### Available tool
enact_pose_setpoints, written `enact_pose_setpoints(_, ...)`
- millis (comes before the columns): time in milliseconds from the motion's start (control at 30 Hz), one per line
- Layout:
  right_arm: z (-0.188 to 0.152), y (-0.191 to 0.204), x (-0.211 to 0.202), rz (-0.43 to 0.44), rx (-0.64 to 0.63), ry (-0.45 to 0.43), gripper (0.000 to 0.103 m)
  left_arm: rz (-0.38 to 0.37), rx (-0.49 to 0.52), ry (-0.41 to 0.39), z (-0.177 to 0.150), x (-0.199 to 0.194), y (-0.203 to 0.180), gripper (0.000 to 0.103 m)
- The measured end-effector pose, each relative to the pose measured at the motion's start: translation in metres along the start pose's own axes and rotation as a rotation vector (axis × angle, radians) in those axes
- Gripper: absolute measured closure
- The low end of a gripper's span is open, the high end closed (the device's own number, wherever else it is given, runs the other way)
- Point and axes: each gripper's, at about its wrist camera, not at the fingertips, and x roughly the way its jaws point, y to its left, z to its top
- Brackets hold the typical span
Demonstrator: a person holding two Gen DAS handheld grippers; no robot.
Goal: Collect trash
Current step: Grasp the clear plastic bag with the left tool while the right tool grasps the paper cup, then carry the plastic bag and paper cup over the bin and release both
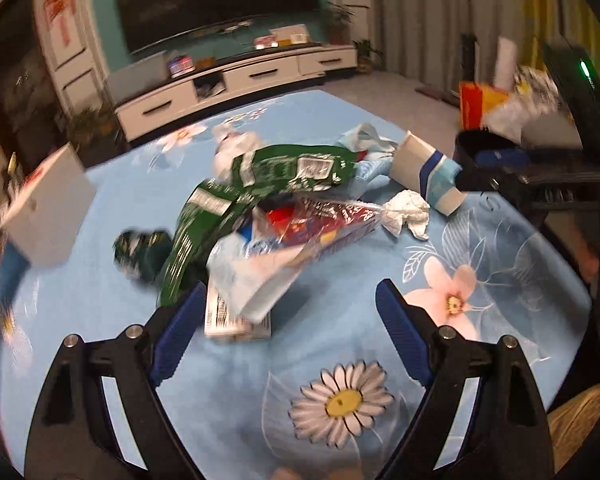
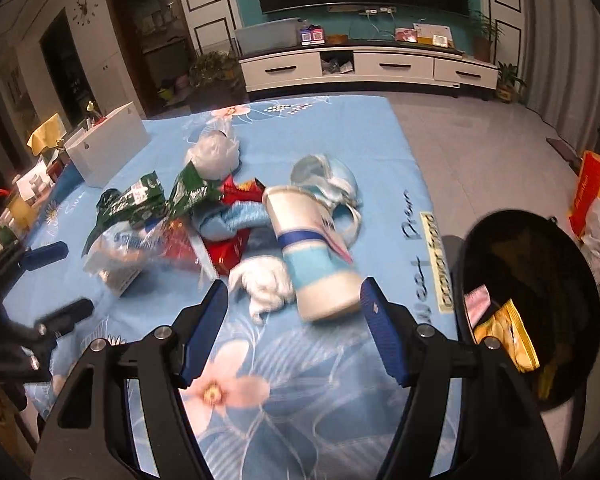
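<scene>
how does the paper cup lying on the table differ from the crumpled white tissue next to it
The paper cup is a rigid cylinder tipped on its side; the crumpled white tissue is a shapeless wad. The cup carries blue bands on cream, while the tissue is plain white. The cup looks clearly larger. Both lie on the floral tablecloth, close together, ungripped.

Right hand-held gripper (image 2: 294,304), jaws apart, above the desk (image 2: 320,400); a cup (image 2: 312,248) lies between its fingertips beside a tissue (image 2: 266,282). A bin (image 2: 528,312) at right holds a yellow wrapper (image 2: 508,338).
</scene>
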Motion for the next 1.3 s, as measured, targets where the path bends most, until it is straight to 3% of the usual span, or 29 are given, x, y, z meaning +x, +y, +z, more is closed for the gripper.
enact_pose_setpoints(100,0.010,0.000,0.016,0.016,-0.008,0.017,0.035,0.017,0.053,0.023,0.008,0.017,-0.007,0.017)
enact_pose_setpoints(200,0.018,-0.002,0.034,0.014,-0.018,0.037,0.035,0.032,0.100,0.055,0.012,0.032,-0.012,0.030)
enact_pose_setpoints(267,0.021,-0.002,0.044,0.012,-0.019,0.055,0.035,0.045,0.117,0.084,0.012,0.043,-0.013,0.048)
enact_pose_setpoints(300,0.022,-0.004,0.048,0.009,-0.016,0.063,0.040,0.046,0.118,0.091,0.012,0.045,-0.013,0.051)
enact_pose_setpoints(333,0.023,-0.006,0.051,0.004,-0.017,0.072,0.044,0.037,0.118,0.095,0.012,0.047,-0.014,0.064)
enact_pose_setpoints(367,0.022,-0.007,0.053,0.000,-0.018,0.078,0.052,0.031,0.117,0.098,0.012,0.048,-0.015,0.084)
enact_pose_setpoints(400,0.021,-0.008,0.054,-0.003,-0.019,0.080,0.060,0.028,0.116,0.102,0.012,0.048,-0.015,0.089)
enact_pose_setpoints(500,0.017,-0.017,0.051,-0.001,0.004,0.089,0.071,-0.005,0.083,0.096,0.010,0.046,-0.016,0.090)
enact_pose_setpoints(567,0.013,-0.022,0.046,0.003,0.023,0.083,0.073,-0.044,0.042,0.086,0.009,0.040,-0.014,0.092)
enact_pose_setpoints(767,-0.001,-0.040,0.010,0.064,0.132,0.023,0.073,-0.223,-0.156,0.026,0.004,0.010,-0.006,0.094)
enact_pose_setpoints(933,-0.014,-0.050,-0.026,0.110,0.196,-0.021,0.073,-0.334,-0.233,-0.040,0.004,-0.021,-0.015,0.095)
enact_pose_setpoints(1100,-0.028,-0.064,-0.059,0.119,0.242,-0.082,0.073,-0.399,-0.256,-0.090,0.013,-0.043,-0.033,0.095)
enact_pose_setpoints(1300,-0.039,-0.092,-0.088,0.078,0.311,-0.144,0.073,-0.391,-0.199,-0.123,0.031,-0.057,-0.059,0.095)
